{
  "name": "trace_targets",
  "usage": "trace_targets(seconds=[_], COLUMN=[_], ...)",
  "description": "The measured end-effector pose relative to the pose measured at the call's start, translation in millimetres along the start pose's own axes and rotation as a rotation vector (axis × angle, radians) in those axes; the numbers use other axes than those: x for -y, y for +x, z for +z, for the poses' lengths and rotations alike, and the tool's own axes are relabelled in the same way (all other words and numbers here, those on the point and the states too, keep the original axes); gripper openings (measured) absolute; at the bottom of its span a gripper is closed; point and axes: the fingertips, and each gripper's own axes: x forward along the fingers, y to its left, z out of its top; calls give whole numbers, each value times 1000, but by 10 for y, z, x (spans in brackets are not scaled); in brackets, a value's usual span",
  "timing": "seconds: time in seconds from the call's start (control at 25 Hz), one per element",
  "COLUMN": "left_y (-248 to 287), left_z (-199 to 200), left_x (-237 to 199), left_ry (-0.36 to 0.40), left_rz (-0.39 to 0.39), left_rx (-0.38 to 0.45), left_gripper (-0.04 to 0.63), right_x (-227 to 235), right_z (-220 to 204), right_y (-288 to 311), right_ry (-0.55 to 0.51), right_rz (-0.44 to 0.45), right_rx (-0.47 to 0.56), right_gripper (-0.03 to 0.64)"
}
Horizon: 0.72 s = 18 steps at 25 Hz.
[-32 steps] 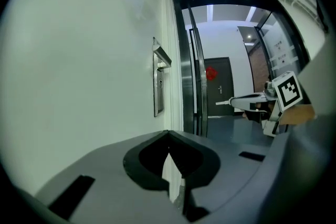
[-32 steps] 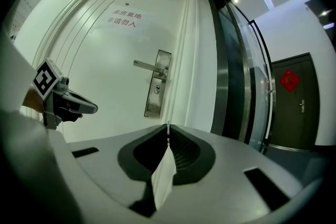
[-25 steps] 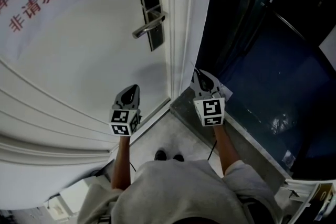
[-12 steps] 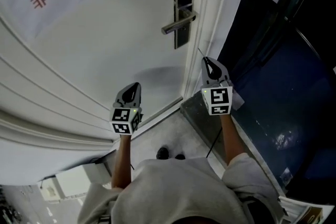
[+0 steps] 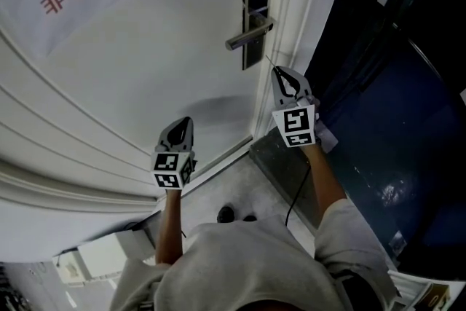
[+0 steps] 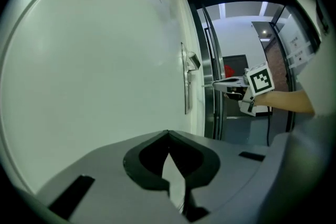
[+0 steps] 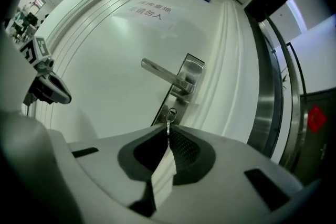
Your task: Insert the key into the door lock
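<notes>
From the door handle [image 5: 250, 33], my right gripper [image 5: 282, 80], key [image 7: 168, 124] in it, lies near at five o'clock; my left gripper [image 5: 180, 129] at seven.

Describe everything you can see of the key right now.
The key is a thin, silvery metal blade, pinched edge-on between the shut jaws of the right gripper; its head is hidden. It sticks out roughly level toward the keyhole below the door handle, apparently short of it.

Perhaps office corridor, signed door [image 5: 145, 76], steel frames [image 7: 270, 92]
</notes>
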Motion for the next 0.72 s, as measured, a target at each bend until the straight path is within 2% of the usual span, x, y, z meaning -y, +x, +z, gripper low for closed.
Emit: trace_targets(seconds=[0.2, 0.48, 0.56, 0.72], left_y=[49, 100, 113, 122], left_z=[-47, -68, -83, -111], left_x=[25, 27, 32, 35], left_ry=[-4, -10, -11, -16], left_rz=[-16, -29, -33, -36], left_rx=[-14, -19, -22, -27], left_gripper=[17, 17, 17, 17], right_x=[5, -71, -68, -25], right_z=[117, 126, 110, 87], right_y=[129, 265, 301, 366], right_ry=[-219, -643, -719, -799], right_rz=[6, 28, 29, 18], right_rx=[-5, -11, -13, -13], right_gripper=[29, 29, 29, 29])
